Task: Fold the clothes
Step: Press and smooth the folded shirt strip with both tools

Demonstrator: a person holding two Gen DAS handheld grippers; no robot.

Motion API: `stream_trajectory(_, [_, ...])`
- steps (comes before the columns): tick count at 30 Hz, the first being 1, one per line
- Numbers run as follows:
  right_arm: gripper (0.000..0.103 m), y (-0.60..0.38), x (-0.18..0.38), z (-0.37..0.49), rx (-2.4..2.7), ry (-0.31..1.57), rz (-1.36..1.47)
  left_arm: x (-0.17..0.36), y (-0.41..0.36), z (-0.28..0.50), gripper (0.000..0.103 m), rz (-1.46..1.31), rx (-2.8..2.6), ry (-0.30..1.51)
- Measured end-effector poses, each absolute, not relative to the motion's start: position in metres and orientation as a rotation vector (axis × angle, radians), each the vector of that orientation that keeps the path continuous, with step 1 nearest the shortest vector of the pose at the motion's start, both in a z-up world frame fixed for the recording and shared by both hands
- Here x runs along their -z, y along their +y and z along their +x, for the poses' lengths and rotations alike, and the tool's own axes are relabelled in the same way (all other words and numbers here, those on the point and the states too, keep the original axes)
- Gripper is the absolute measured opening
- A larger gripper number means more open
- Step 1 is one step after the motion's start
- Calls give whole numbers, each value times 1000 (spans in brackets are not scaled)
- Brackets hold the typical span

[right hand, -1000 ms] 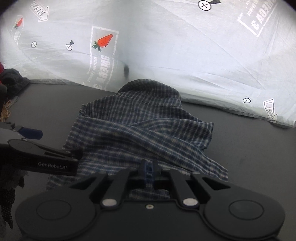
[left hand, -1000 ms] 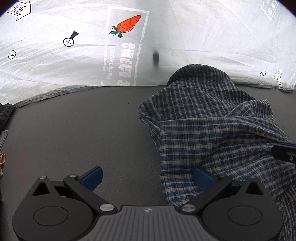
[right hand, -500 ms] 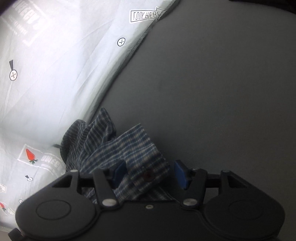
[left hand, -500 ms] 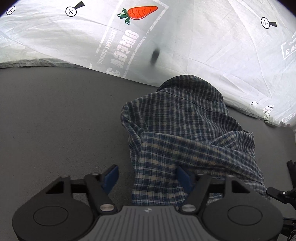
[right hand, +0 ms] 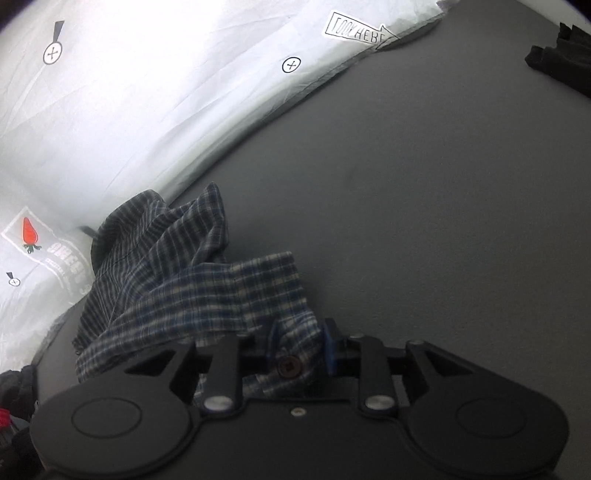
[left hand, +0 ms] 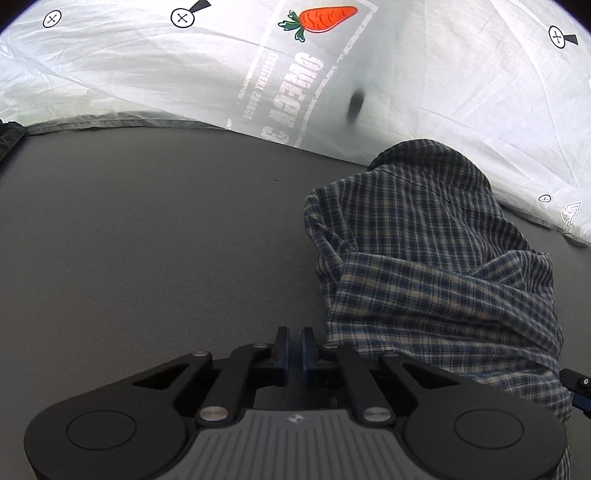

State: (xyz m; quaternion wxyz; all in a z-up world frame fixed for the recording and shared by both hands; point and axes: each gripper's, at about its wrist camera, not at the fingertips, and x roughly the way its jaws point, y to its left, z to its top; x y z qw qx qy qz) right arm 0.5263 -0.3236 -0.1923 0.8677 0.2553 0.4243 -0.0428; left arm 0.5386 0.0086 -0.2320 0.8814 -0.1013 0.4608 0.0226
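The plaid shirt (left hand: 436, 280) lies crumpled on the dark grey table (left hand: 147, 240), its collar end against the white printed sheet (left hand: 424, 74) at the back.

The left gripper (left hand: 293, 349) hangs over bare table just left of the shirt's near edge. Its blue pads, spread wide a second ago with one of them over the cloth, are now nearly together and closing, with only a narrow slit and no cloth between them. The shirt has shifted to the right side of the left wrist view, and the carrot print (left hand: 321, 20) now sits high in the middle.

The right gripper (right hand: 300, 349) was pressed together low over the shirt's near hem a second ago. It has since rolled and moved to the shirt's right corner, so the white sheet (right hand: 129, 110) now slants across the upper left. Its jaws are closing on a fold of the shirt (right hand: 192, 288) that carries a dark button (right hand: 289, 367), with the blue pads against the cloth on both sides.
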Motion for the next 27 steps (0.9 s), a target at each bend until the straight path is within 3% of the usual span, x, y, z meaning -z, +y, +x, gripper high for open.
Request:
stream_trajectory(1, [40,-324,187,523,89,880,497,228,10,535,29,-206,-47,953])
stream_trajectory(2, [44,-324,183,519,88,873,460,224,13,531,33,-206,-46,945])
stream_trajectory(4, [44,-323,174,507,86,866,383,213,17,518,41,-206,-44,934])
stream_trajectory(6, [42,-324,166,491,67,868,319,201,19,501,42,-198,-41,932])
stream_trajectory(8, [20,-323,159,469,39,870,269,188,18,476,45,-200,-28,921])
stream_trajectory(10, [11,-322,155,438,8,869,220,180,14,446,57,-212,0,919])
stream_trajectory(15, [10,-317,171,349,-86,962,221,190,-11,377,59,-264,123,1003])
stream_trajectory(19, [10,-309,193,302,-87,1045,206,203,-51,334,59,-152,266,1040])
stream_trajectory(27, [13,-317,199,241,-22,1040,238,230,-83,275,59,-45,366,1111])
